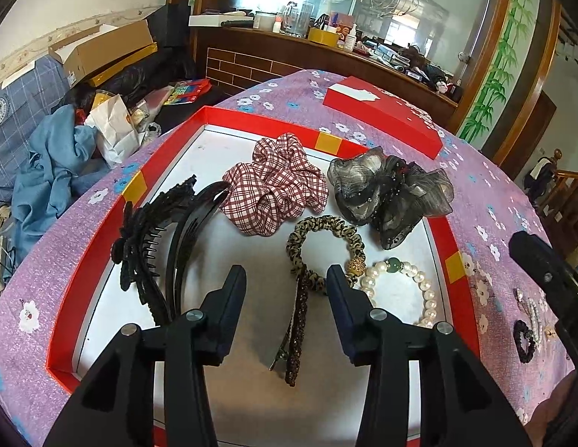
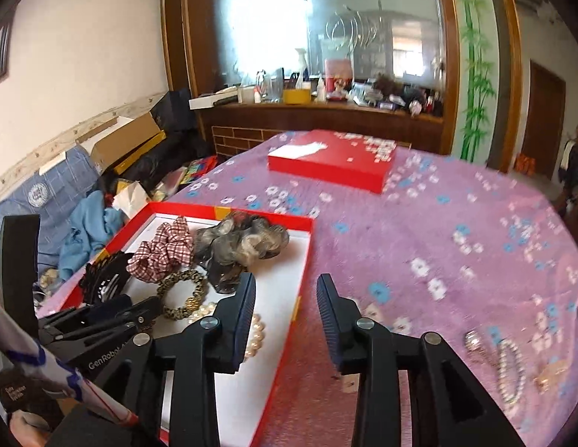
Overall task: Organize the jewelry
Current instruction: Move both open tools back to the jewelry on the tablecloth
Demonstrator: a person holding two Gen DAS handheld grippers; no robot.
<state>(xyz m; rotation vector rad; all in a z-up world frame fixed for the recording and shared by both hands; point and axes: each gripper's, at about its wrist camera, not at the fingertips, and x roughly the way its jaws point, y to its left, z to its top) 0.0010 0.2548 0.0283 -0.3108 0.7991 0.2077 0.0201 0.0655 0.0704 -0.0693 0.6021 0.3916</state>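
Observation:
A red box with a white floor (image 1: pixel 102 201) (image 2: pixel 289 298) holds hair pieces and jewelry: a plaid scrunchie (image 1: pixel 277 182) (image 2: pixel 162 249), a grey organza bow (image 1: pixel 389 190) (image 2: pixel 244 242), a leopard hair tie (image 1: pixel 322 246) (image 2: pixel 182 294), a pearl bracelet (image 1: pixel 408 287) (image 2: pixel 257 331), black claw clips (image 1: pixel 166 238) and a sparkly barrette (image 1: pixel 296 331). My left gripper (image 1: pixel 287 279) is open and empty above the barrette. My right gripper (image 2: pixel 287 290) is open and empty over the box's right wall. Loose pieces lie on the cloth: a pearl clip (image 2: pixel 510 368) (image 1: pixel 534 318), a ring (image 2: pixel 473 339) and a small black tie (image 1: pixel 525 339).
The table has a purple flowered cloth (image 2: pixel 438 242). The red box lid (image 1: pixel 385 119) (image 2: pixel 331 160) lies at the far side. A cluttered sofa (image 1: pixel 46 141) is at the left, a wooden counter with bottles (image 1: pixel 326 44) behind.

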